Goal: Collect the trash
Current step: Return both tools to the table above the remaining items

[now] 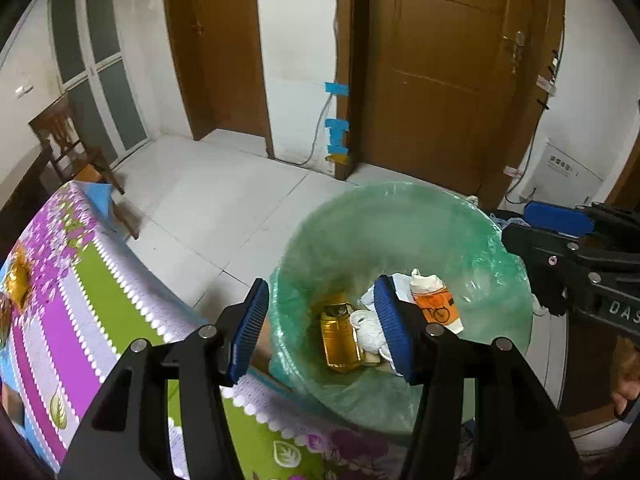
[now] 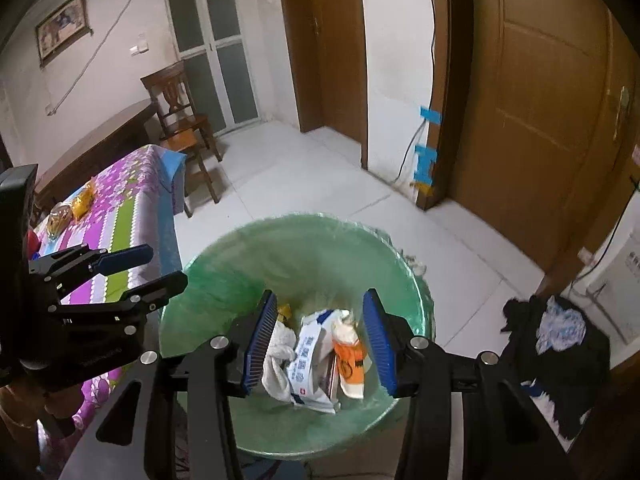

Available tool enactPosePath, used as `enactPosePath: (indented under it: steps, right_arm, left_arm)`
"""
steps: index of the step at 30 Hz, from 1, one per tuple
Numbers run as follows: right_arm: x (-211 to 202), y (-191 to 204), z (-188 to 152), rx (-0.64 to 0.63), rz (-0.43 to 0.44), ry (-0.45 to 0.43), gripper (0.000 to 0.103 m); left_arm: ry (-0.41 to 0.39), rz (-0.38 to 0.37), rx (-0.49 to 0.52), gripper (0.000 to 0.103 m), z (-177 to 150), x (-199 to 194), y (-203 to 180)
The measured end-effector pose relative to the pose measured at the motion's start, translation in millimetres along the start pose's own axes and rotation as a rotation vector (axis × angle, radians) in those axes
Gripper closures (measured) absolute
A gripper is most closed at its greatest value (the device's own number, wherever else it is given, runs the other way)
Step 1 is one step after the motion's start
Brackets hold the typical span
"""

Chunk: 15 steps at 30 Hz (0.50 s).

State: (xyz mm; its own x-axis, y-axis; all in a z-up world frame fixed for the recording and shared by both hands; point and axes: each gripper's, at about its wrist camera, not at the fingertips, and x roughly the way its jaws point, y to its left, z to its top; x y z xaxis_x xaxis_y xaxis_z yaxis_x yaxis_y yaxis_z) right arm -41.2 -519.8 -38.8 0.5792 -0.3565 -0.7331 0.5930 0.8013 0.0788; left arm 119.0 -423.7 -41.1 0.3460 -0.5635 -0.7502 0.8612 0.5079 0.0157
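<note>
Two pairs of tongs hang over a bin lined with a green bag (image 1: 400, 232), both spread wide and holding nothing. The left tongs (image 1: 326, 330) sit above the bin's near rim, beside the worktop (image 1: 100, 300) with its floral cloth; the right tongs (image 2: 320, 340) are over the bin's middle. Inside the bin lie an amber bottle (image 1: 340, 336), a white crumpled cloth (image 2: 280, 356), a printed white packet (image 2: 308, 364) and an orange-and-white wrapper (image 2: 352, 356). The tong arms hide the bin's near wall and part of the trash. Snack packets (image 2: 74, 206) lie on the worktop's far end, too blurred to read. Bare tiled floor (image 1: 224, 208) stretches beyond the bin toward a brown door (image 1: 440, 80)
</note>
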Motion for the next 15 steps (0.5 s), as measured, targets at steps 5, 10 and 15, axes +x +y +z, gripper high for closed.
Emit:
enactPosePath:
  steps: [5,10,15]
  right_arm:
    - [-22.9,20.7,-0.7,-0.014,-0.056,-0.155,0.055]
    - [-45.0,47.9,-10.2,-0.033,-0.100,-0.334,0.045]
    - [-58.8,84.4,-19.2,-0.038,-0.068,-0.478,0.037]
  left_arm:
    - [-0.053,0.082,-0.065,0.050,-12.2,-21.3,16.8]
    - [-0.144,0.248,-0.157,0.041,-40.9,-61.9,51.6]
    - [-0.194,0.365,-0.247,0.041,-70.8,-103.4,88.5]
